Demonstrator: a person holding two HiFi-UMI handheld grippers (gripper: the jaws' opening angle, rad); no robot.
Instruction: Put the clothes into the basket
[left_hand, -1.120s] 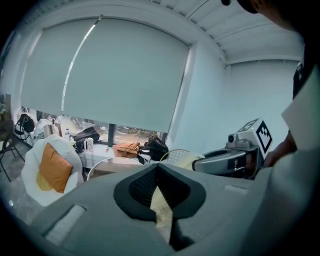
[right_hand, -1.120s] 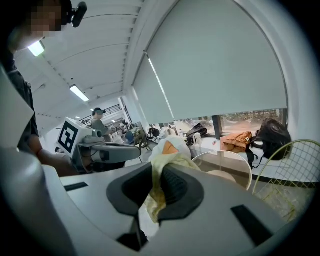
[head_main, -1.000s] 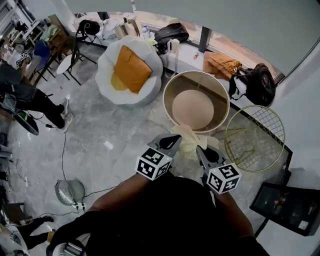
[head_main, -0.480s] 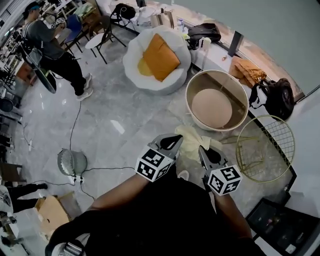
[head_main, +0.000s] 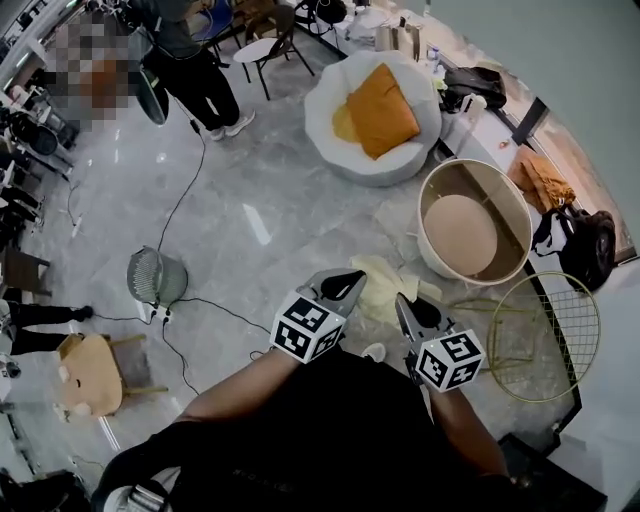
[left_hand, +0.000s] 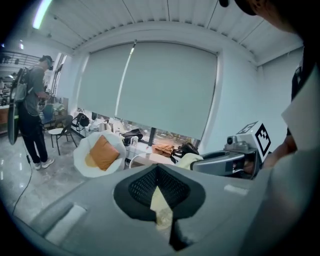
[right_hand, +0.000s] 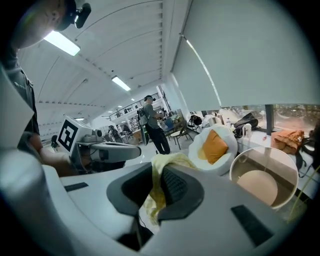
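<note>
Pale yellow garment (head_main: 383, 287) hangs above the floor, just short of the round beige basket (head_main: 478, 178); left gripper (head_main: 348, 282) and right gripper (head_main: 402, 303) each pinch a fold of it. A gold wire basket (head_main: 560, 345) stands beside the beige one, with a white armchair (head_main: 325, 120) beyond. The garment's lower part is hidden behind the grippers.

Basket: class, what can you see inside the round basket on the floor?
Inside the basket only a bare tan bottom shows; no clothes lie in it. The yellow cloth is outside, clamped by the left gripper and right gripper. The inside of its nearer wall is hidden.
</note>
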